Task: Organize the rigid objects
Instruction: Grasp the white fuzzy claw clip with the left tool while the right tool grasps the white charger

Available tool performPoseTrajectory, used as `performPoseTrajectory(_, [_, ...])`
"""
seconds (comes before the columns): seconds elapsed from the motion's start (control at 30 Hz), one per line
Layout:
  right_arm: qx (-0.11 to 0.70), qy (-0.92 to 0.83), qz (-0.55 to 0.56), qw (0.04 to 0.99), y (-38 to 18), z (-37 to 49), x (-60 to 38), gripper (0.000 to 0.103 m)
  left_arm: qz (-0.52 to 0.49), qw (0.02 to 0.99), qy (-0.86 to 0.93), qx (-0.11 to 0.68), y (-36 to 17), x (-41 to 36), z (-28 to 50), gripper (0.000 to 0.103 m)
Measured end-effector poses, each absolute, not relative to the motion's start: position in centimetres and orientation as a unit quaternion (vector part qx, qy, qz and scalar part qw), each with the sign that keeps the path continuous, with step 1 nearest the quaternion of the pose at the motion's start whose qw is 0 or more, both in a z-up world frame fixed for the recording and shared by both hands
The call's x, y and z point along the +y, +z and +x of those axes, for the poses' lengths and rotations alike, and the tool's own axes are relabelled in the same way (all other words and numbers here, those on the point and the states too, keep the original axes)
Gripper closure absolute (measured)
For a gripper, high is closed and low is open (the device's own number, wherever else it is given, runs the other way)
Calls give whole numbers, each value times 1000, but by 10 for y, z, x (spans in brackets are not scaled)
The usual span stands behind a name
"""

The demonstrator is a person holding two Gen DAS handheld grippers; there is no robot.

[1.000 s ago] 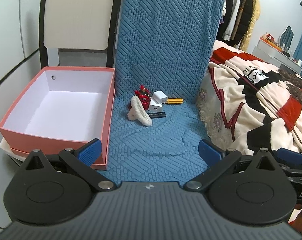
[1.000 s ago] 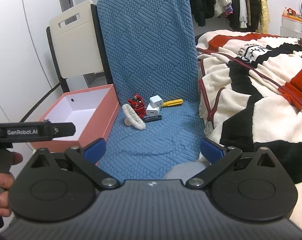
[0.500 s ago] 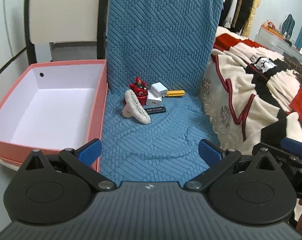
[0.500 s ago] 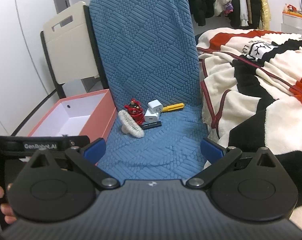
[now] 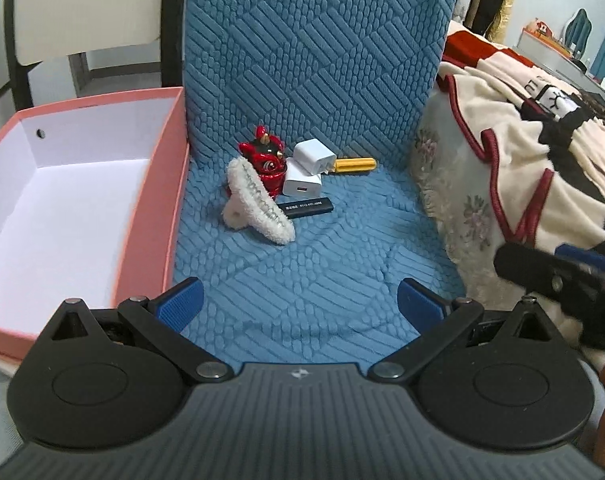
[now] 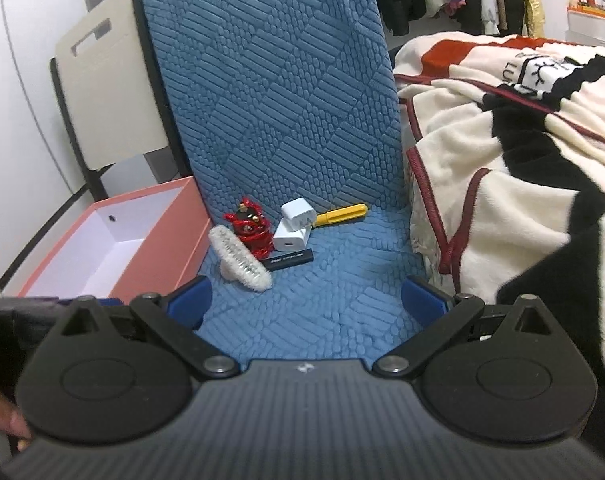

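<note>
on the far left sits the pink box (image 5: 150,200), open, white inside, touching the blue chair cover (image 5: 302,280). left gripper (image 5: 300,300) hangs low over the seat, fingers spread wide, nothing between them. back on the seat, the cluster: fluffy white clip (image 5: 258,204) nearest the box, red figurine (image 5: 264,156) just behind it, two white chargers (image 5: 306,172) stacked beside that, a black stick (image 5: 308,207) lying in front, and a yellow tool (image 5: 354,165) farthest right against the backrest. right gripper (image 6: 306,300) hangs over the seat too, spread wide and carrying nothing, well short of the pile. off to the right, the blanket (image 6: 522,160) on the bed.
</note>
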State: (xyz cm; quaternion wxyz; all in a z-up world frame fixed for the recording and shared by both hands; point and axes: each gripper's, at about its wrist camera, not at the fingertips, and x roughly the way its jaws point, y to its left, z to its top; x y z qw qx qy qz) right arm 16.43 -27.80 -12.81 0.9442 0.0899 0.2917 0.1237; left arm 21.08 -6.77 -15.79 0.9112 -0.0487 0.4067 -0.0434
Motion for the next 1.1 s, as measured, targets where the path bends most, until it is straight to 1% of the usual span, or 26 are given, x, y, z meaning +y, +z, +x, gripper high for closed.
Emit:
performPoseTrajectory(0.3, [267,103,88,954,-136,220,-266,0,-5,922,-36,387,-189,-76,248,0])
performPoseTrajectory(0.37, [259,99,80,957,-139,233,-261,0,-6,923,-36,383,-195,-76,257,2])
performPoseTrajectory(0.43, [256,104,85,957,-144,246,-259,1,-5,924,-32,381,-202,-76,265,8])
performPoseTrajectory(0.47, [257,105,86,957,-147,252,-257,1,-4,924,-32,380,-205,-76,268,8])
performPoseTrajectory(0.57, [268,110,88,953,-160,271,-250,7,-4,925,-26,379,-216,-75,278,16])
performPoseTrajectory(0.67, [298,132,95,941,-177,291,-243,18,-21,923,-19,383,-226,-69,292,26])
performPoseTrajectory(0.7, [305,138,99,937,-181,295,-241,24,-27,923,-17,385,-229,-67,297,29])
performPoseTrajectory(0.77, [315,151,99,932,-187,307,-236,24,-40,921,-13,387,-234,-64,306,36])
performPoseTrajectory(0.83, [308,154,93,934,-189,314,-230,25,-54,919,-11,391,-238,-61,315,44])
performPoseTrajectory(0.9, [306,159,86,935,-193,325,-224,25,-69,917,-10,392,-240,-58,323,50])
performPoseTrajectory(1.0, [305,171,97,932,-198,341,-220,25,-78,918,-1,388,-242,-54,333,56])
performPoseTrajectory(1.03, [299,179,100,932,-199,347,-218,25,-82,917,-1,390,-244,-51,337,60])
performPoseTrajectory(1.1, [297,185,101,931,-201,357,-217,25,-95,913,-4,396,-248,-47,344,64])
